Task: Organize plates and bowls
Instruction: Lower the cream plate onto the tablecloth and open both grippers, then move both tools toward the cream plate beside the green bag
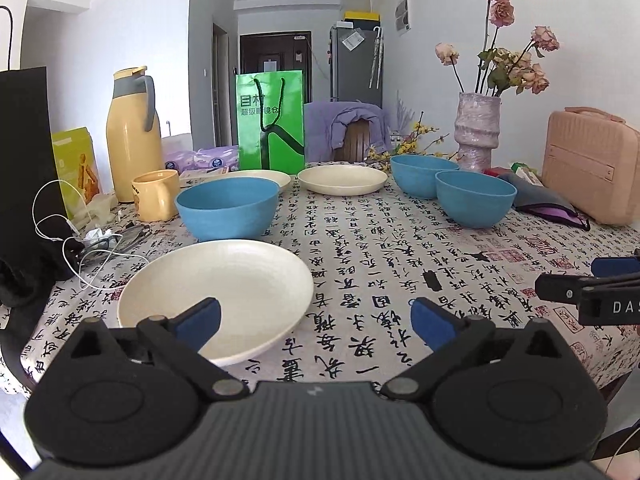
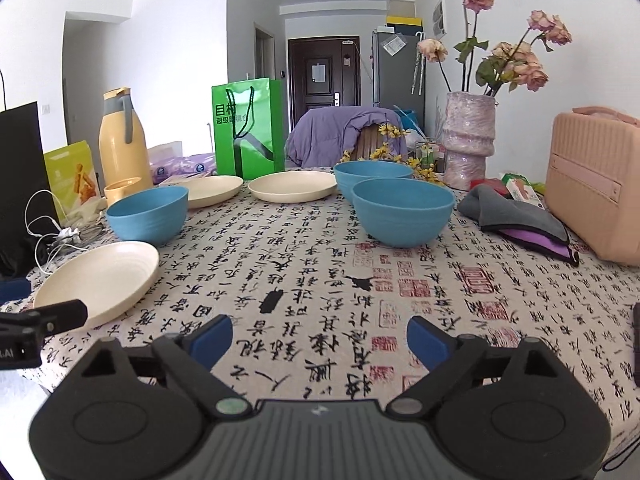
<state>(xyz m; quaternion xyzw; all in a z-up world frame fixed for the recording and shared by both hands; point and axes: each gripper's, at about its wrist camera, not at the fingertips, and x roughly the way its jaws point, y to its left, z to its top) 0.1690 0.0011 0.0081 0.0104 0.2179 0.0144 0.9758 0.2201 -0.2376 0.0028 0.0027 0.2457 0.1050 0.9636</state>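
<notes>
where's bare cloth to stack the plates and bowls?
Widest bare stretch: centre of the tablecloth, between the near cream plate and the near blue bowl, running toward both open hand-held grippers: left, right. Crowded: left edge with cables and mug; right with pouch and pink case.

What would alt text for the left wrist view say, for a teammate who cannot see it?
The open left gripper hovers low over a calligraphy-print tablecloth, its left finger overlapping the near round cream plate. Beyond sit three blue bowls and two more cream plates; the right gripper shows at the right edge.
</notes>
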